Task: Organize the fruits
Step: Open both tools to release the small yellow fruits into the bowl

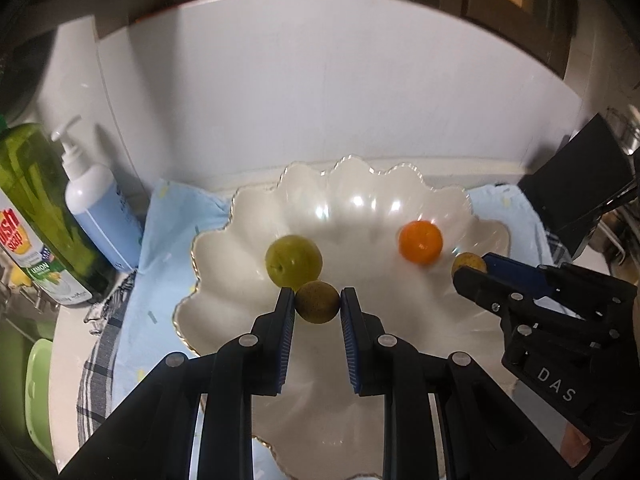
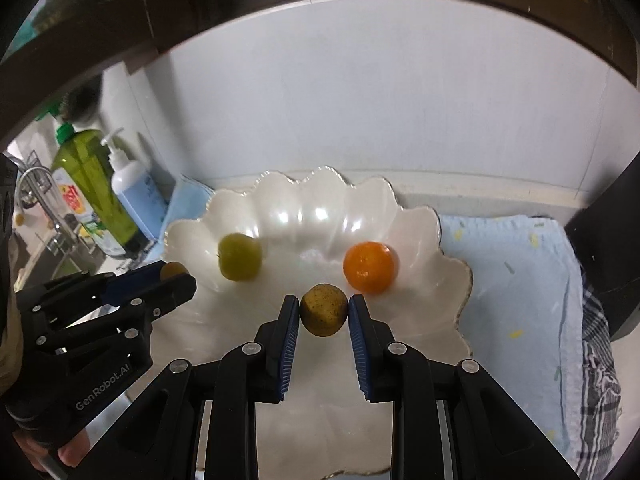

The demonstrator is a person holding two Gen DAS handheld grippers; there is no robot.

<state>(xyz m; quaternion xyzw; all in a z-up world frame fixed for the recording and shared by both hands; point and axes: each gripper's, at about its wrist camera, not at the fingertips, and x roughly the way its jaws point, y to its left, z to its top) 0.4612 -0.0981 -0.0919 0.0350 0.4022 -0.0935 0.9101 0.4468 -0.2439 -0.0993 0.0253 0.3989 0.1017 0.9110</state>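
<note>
White and scalloped, the bowl (image 1: 400, 208) is sitting on a pale blue cloth (image 1: 168, 248) spread over the tabletop, and both pairs of tongs are hanging over its near half, pointing steeply down into it. Two fruits are already lying loose on the bowl's floor: a green fruit (image 1: 293, 260) towards the left and an orange (image 1: 420, 241) towards the right, well apart from each other.

Left tongs (image 1: 317, 300) are pinching a speckled brown fruit (image 1: 317, 302) between their blue pads, narrow and closed on it; that fruit is hanging just in front of the green fruit, seemingly almost touching it. Right tongs (image 2: 324, 309) are likewise clamping a yellowish speckled fruit (image 2: 324, 310), which is hovering just beside the orange, on its left.

Both carried fruits are round, so no long axis matters. Each appears to be directly above bare bowl floor, in the gap between the resting pair, so the coming release probably depends on lowering straight down without knocking a neighbour.
</note>
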